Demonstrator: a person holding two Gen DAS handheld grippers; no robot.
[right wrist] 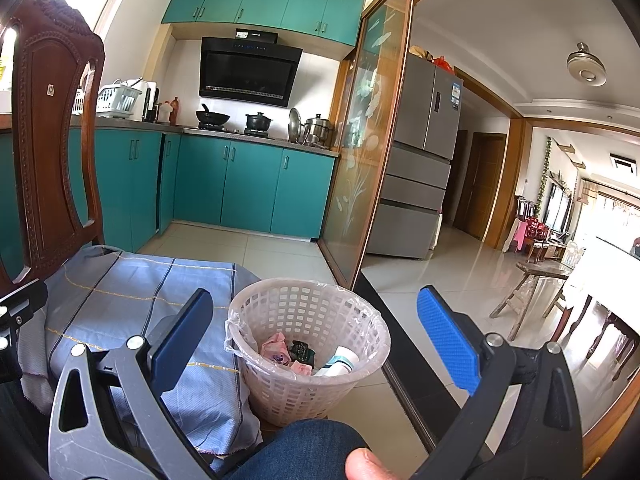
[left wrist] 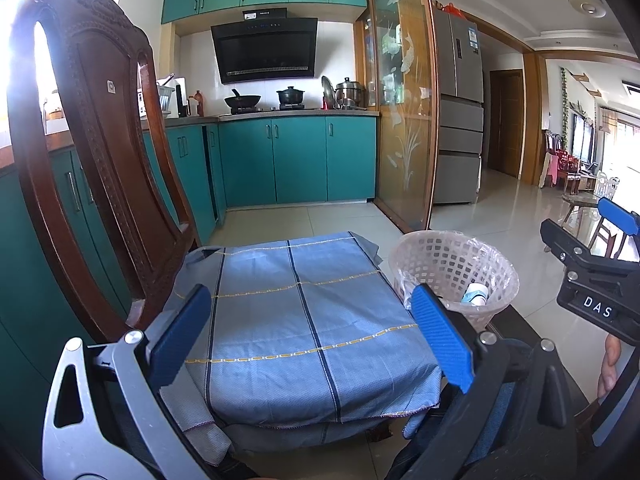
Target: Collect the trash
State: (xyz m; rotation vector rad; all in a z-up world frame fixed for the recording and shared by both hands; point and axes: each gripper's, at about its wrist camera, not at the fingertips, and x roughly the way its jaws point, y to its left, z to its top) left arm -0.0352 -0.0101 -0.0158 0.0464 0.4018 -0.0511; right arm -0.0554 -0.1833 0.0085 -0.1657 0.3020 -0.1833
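While both tongs, left (left wrist: 310, 334) and right (right wrist: 316, 336), are gaping wide and empty near the basket (right wrist: 362, 350) already holding trash (right wrist: 280, 354), collecting is looking nearly done, next likely checking the cloth (left wrist: 304, 320) beside it.

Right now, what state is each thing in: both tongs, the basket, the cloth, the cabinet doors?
Left tongs: open, empty.
Right tongs: open, empty.
White plastic lattice basket: upright on the floor, bag-lined, holding crumpled wrappers and a white tube.
Blue checked cloth: spread flat, nothing on it.
Teal lower cabinet doors: shut.
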